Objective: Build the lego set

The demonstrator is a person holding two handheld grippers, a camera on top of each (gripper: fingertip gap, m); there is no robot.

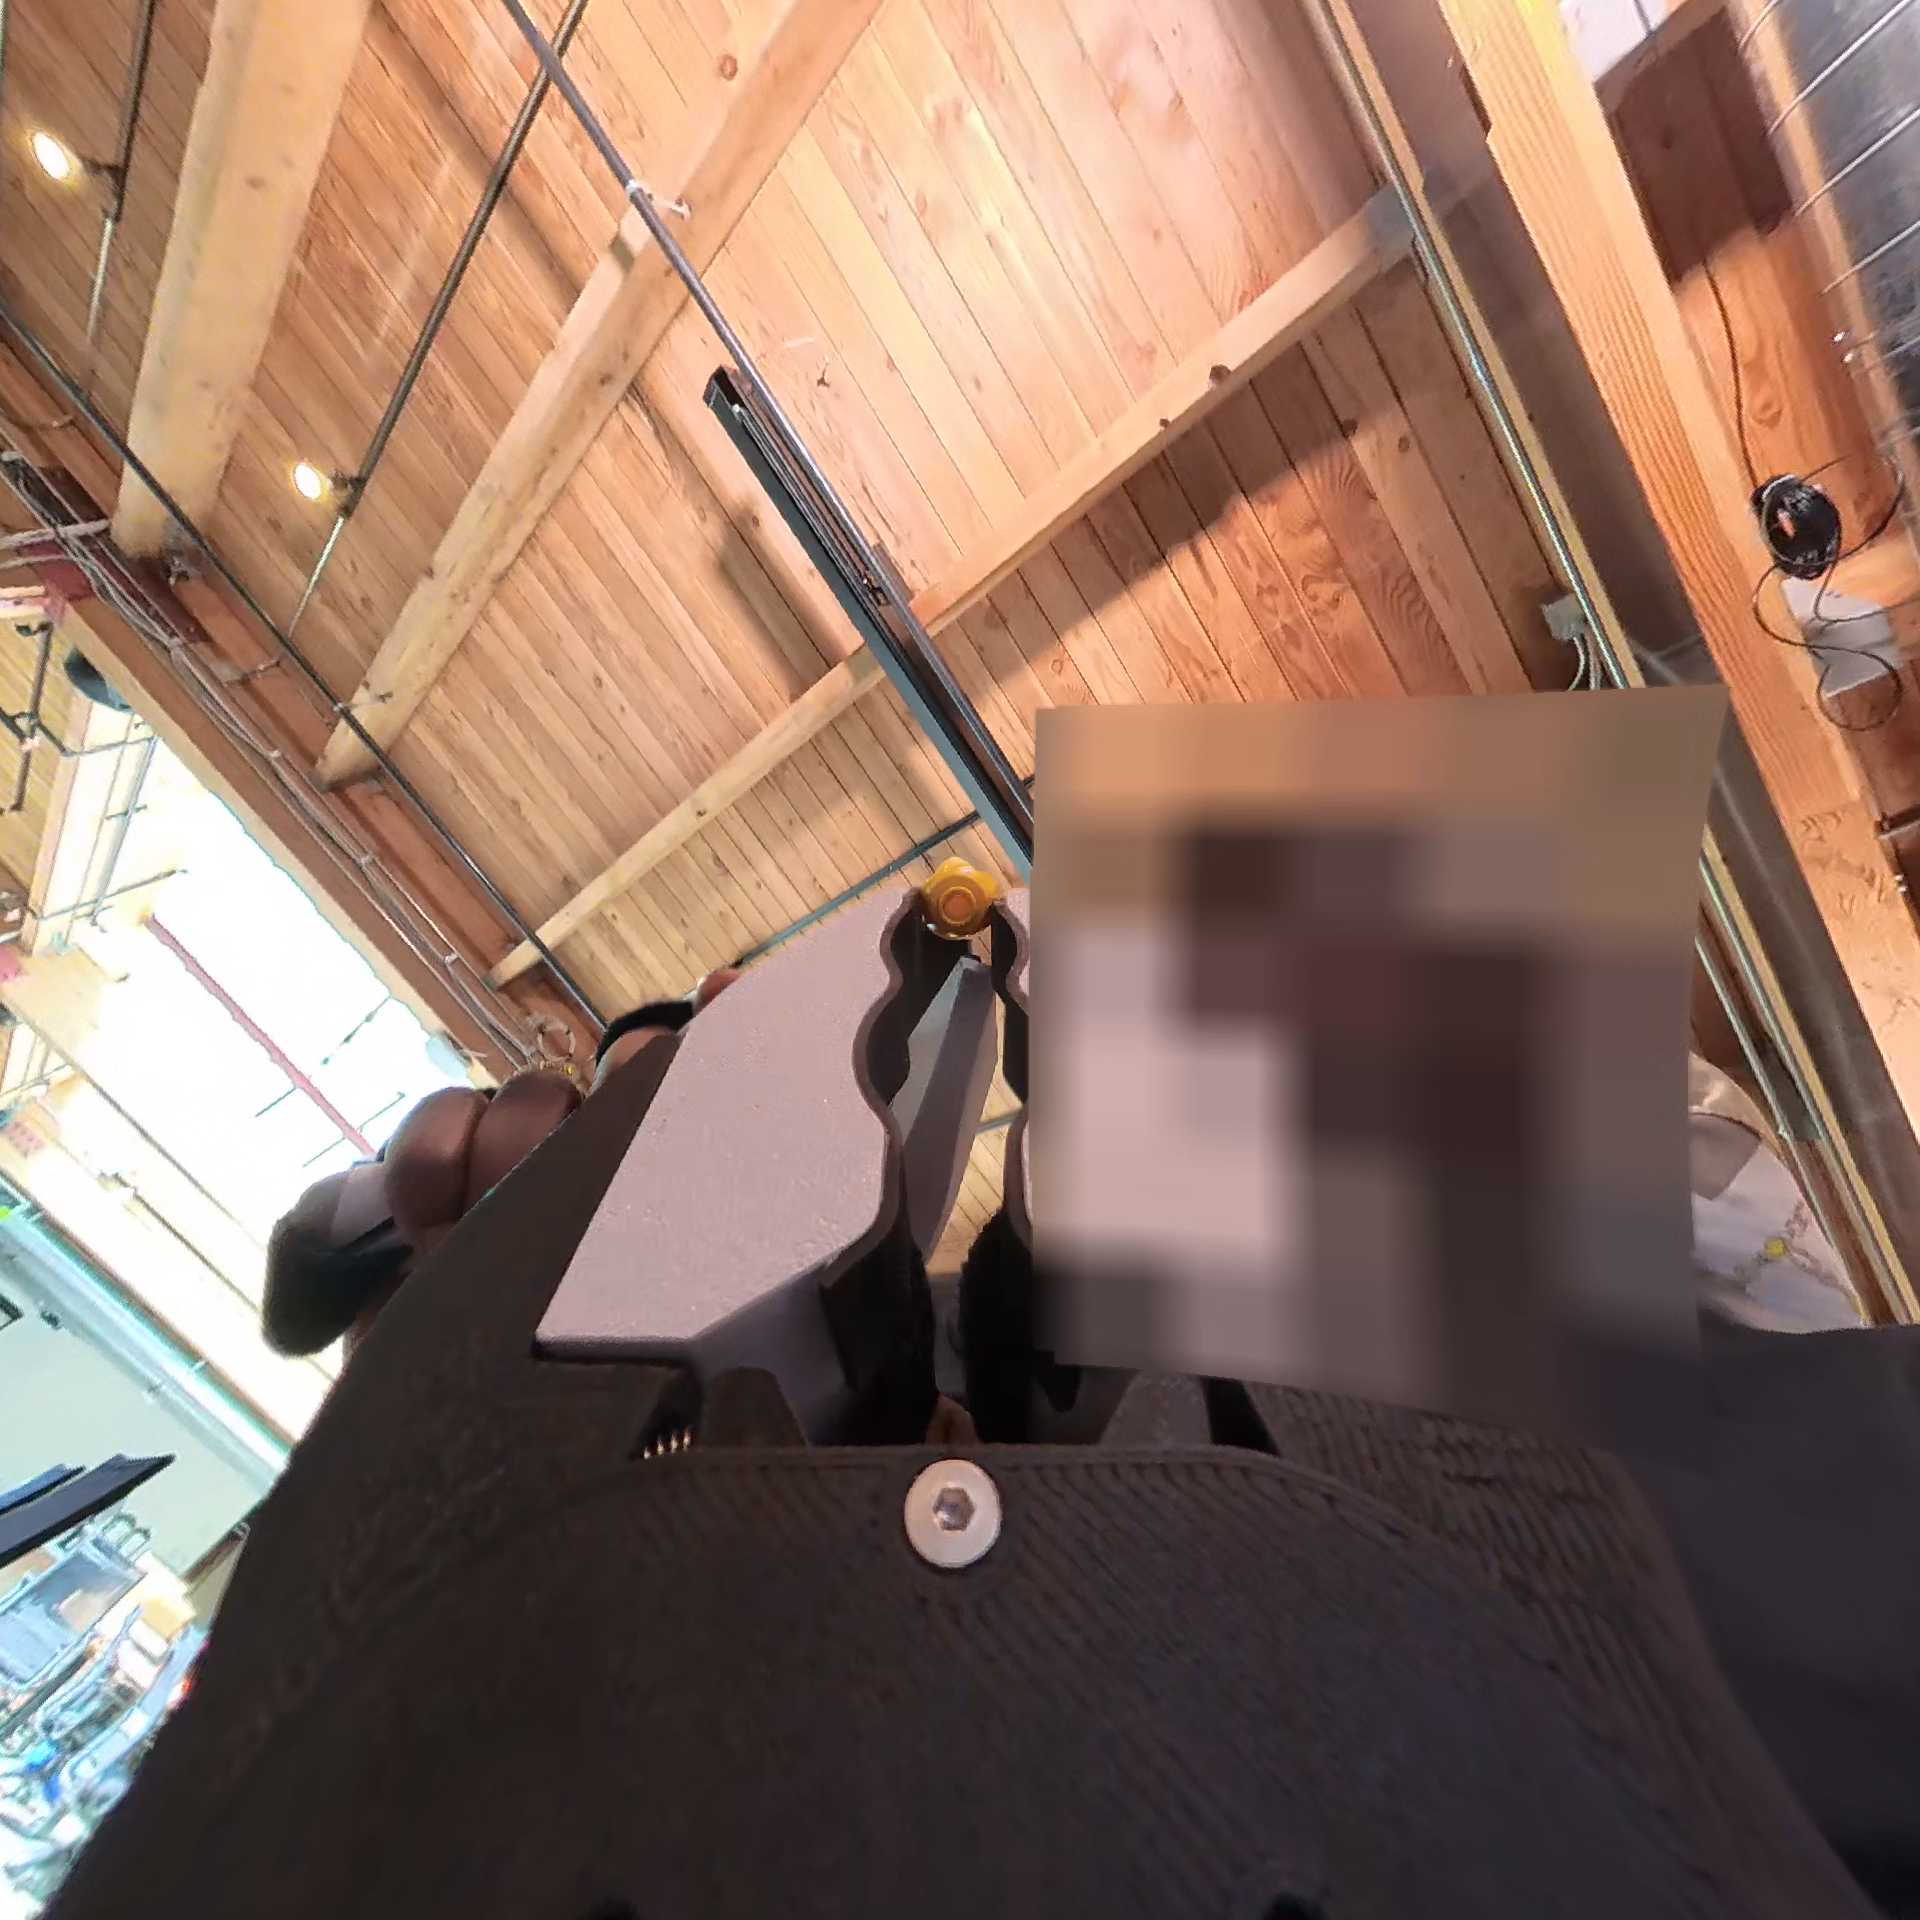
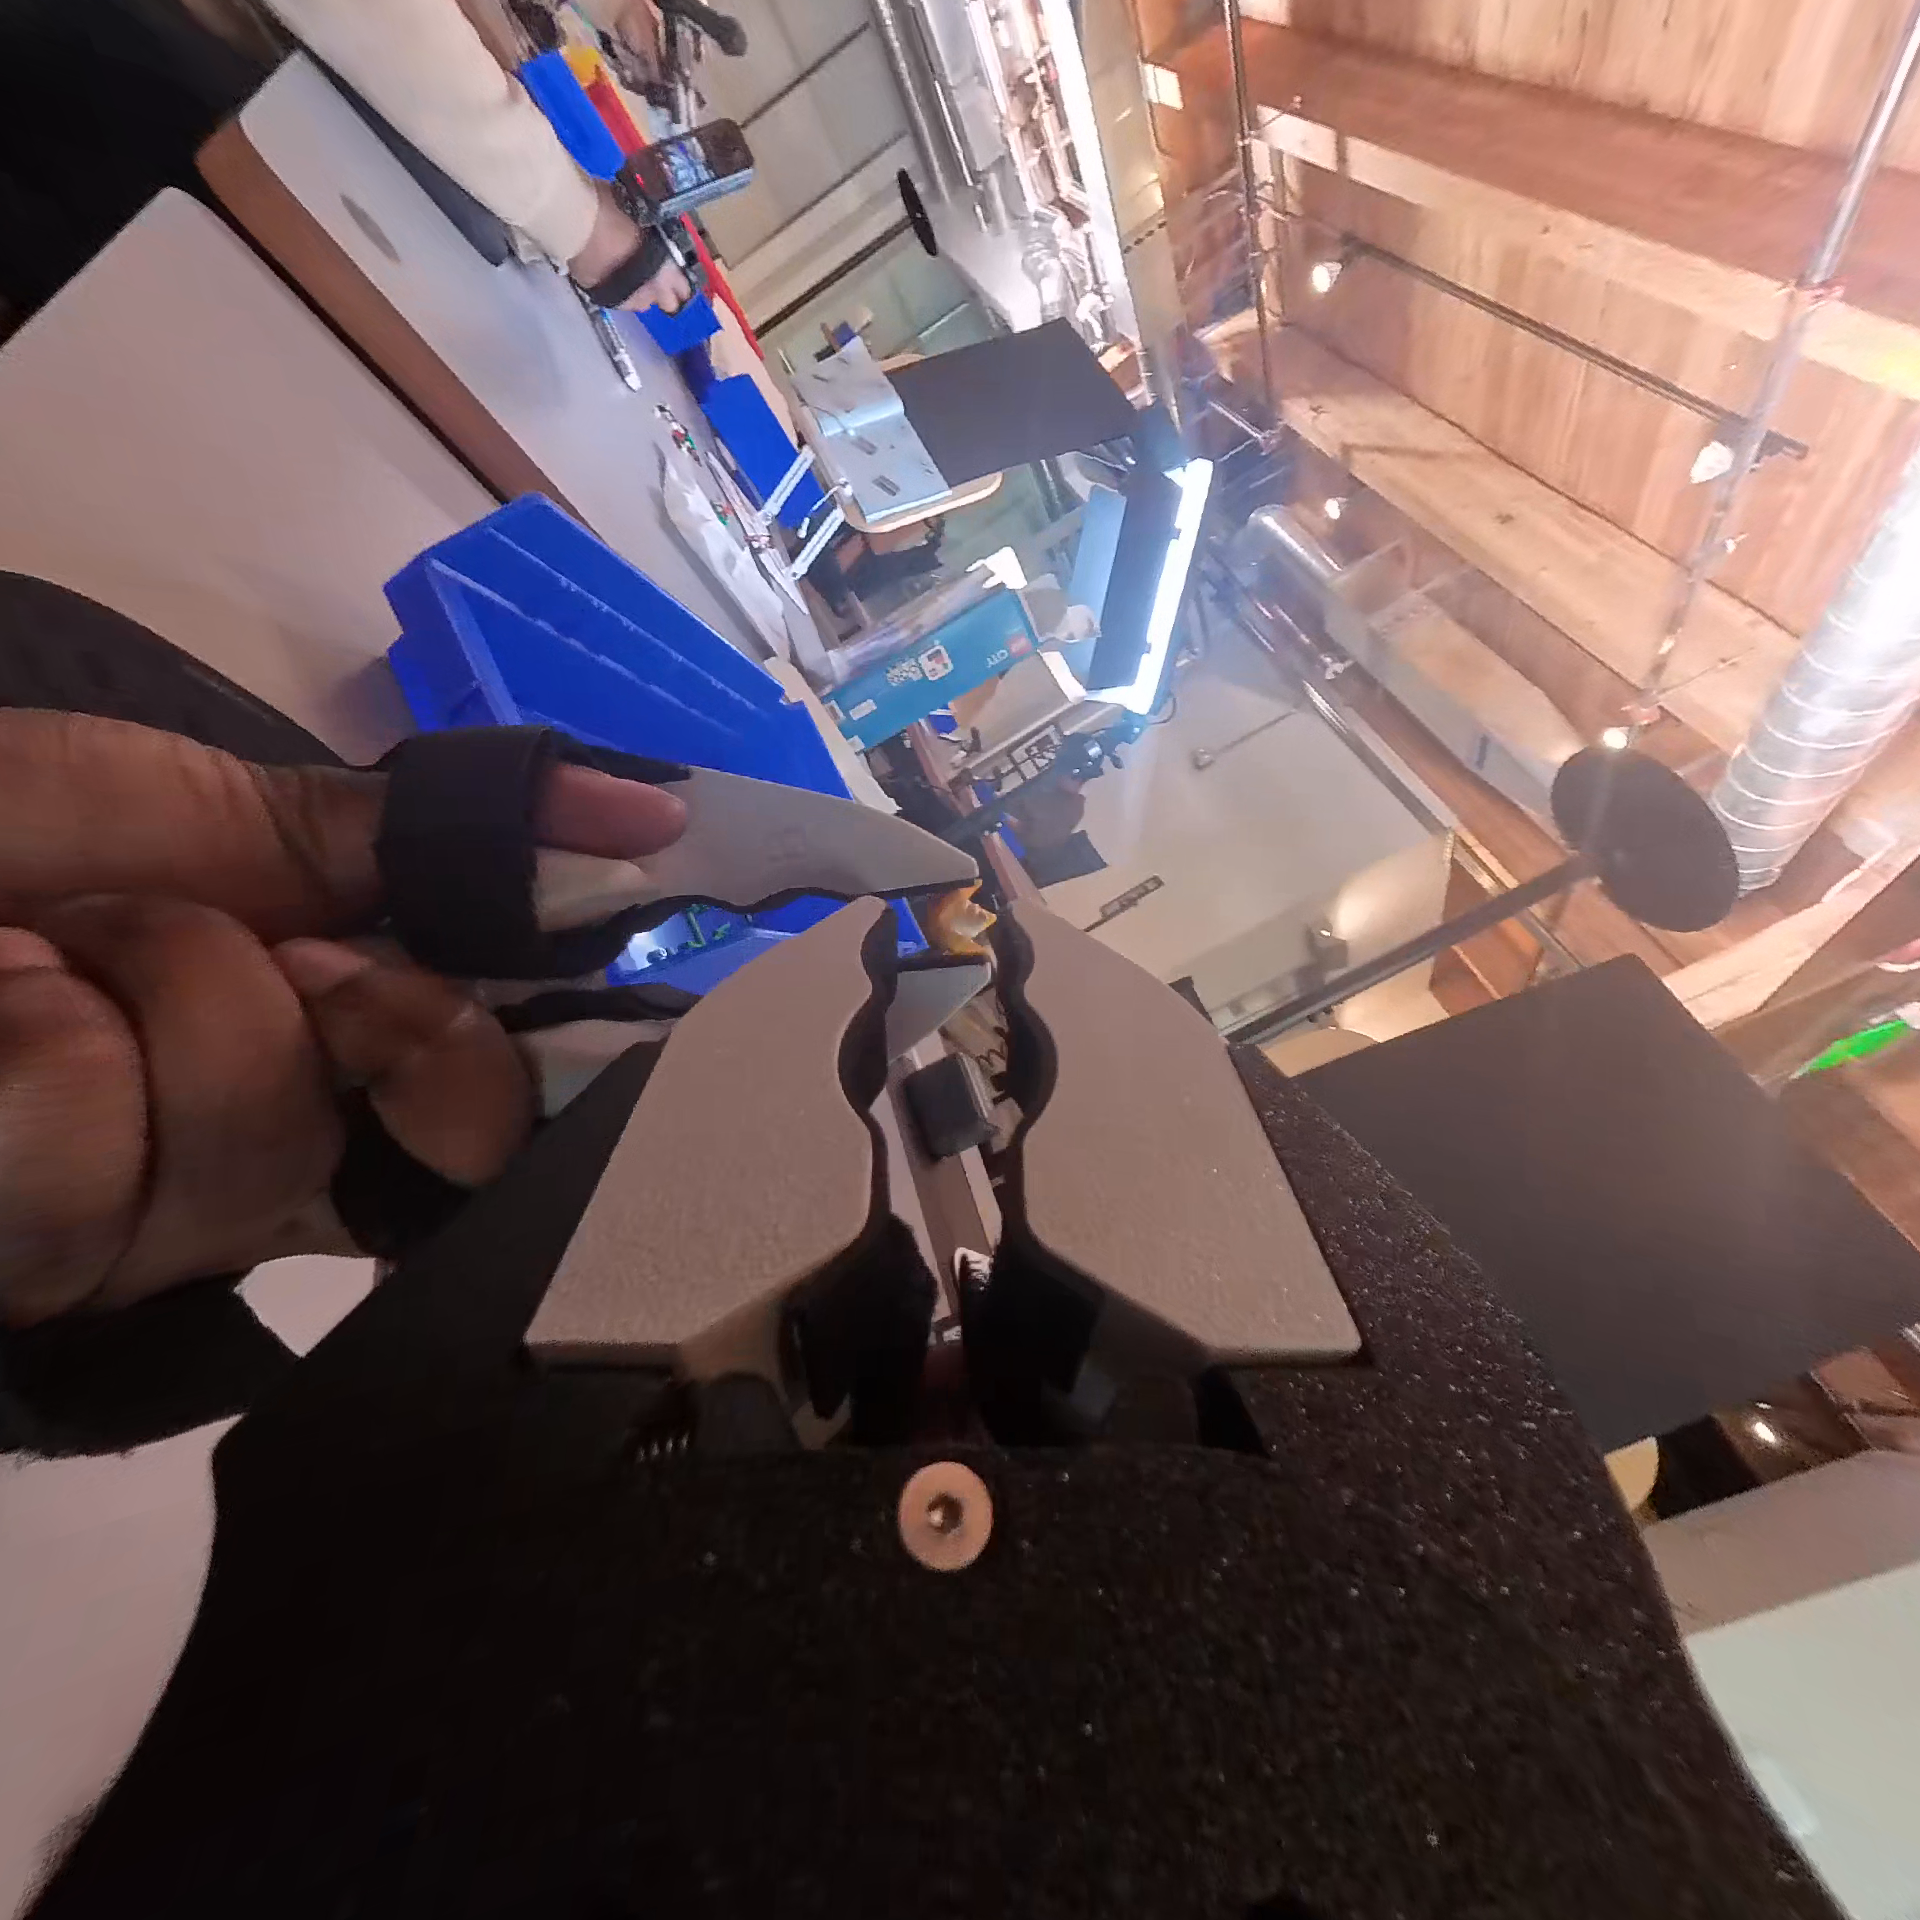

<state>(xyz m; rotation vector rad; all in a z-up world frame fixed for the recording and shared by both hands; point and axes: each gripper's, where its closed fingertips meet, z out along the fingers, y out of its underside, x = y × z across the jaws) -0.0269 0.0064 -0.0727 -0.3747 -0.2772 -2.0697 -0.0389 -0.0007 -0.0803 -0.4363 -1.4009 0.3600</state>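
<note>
A tiny yellow lego piece (image 1: 958, 906) sits high in the air, right at the tips of both claws. In the left wrist view it looks round and bumpy, like a little flower, and the wooden ceiling (image 1: 935, 343) is behind it. In the right wrist view the same yellow lego piece (image 2: 961, 916) shows between grey tips.

The left claw (image 1: 961, 920) is nearly closed, and its tips pinch the yellow piece. Part of its right finger is hidden under a blurred patch. The right claw (image 2: 940, 920) is also nearly closed, with the yellow piece at its tips. I cannot tell if the right claw really grips the piece or only touches it. In the right wrist view the left claw (image 2: 935, 878) comes in from the left, pointed and grey, and its tip meets the yellow piece too.

A hand (image 2: 208, 987) in a black fingerless glove holds the left claw, close on the left of the right wrist view.

Farther off there is a blue bin (image 2: 592, 655) on a pale surface (image 2: 208, 499). Past it lies a blue box (image 2: 935, 665). Far away at the top, another person's hand (image 2: 613, 260) is near a phone (image 2: 691, 161). On the right a black round thing on a pole (image 2: 1642, 836) stands out against the wood.
</note>
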